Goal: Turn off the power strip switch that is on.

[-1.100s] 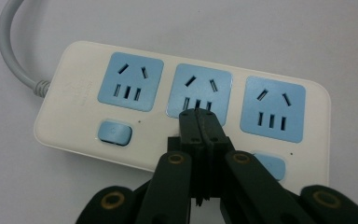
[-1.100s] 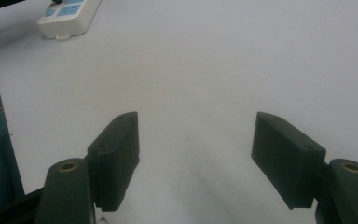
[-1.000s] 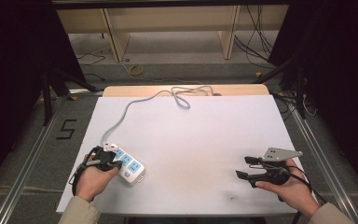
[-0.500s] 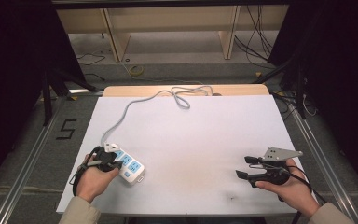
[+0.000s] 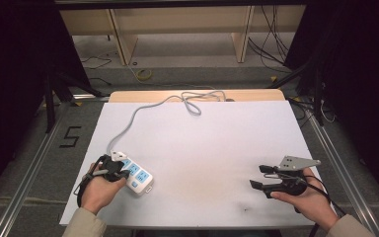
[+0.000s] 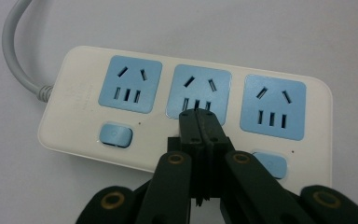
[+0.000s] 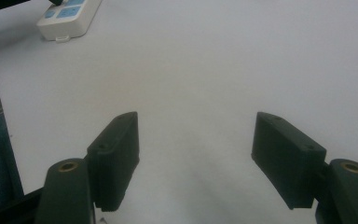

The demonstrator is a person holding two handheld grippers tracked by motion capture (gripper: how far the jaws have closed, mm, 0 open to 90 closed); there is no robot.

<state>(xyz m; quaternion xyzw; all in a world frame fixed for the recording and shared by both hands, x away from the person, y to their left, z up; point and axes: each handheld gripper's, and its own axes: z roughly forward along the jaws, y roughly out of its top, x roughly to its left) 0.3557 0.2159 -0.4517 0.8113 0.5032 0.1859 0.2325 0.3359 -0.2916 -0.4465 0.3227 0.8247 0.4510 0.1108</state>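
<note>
Resting over the power strip (image 6: 186,112), left gripper (image 6: 199,116) pinched together; right gripper (image 7: 196,156) spread wide.

White-topped table (image 5: 237,148), grey floor (image 5: 24,148) (cables strewn), wooden shelving (image 5: 177,24) beyond, dark surroundings

A recording lab or test studio: a white-topped table (image 5: 227,148) stands on grey carpet (image 5: 24,163) between black curtains (image 5: 15,64), metal floor rails (image 5: 27,168) on either side, loose cables (image 5: 269,47) trailing past bare plywood shelving (image 5: 177,19), and a taped "5" (image 5: 70,137) marking the floor.
</note>
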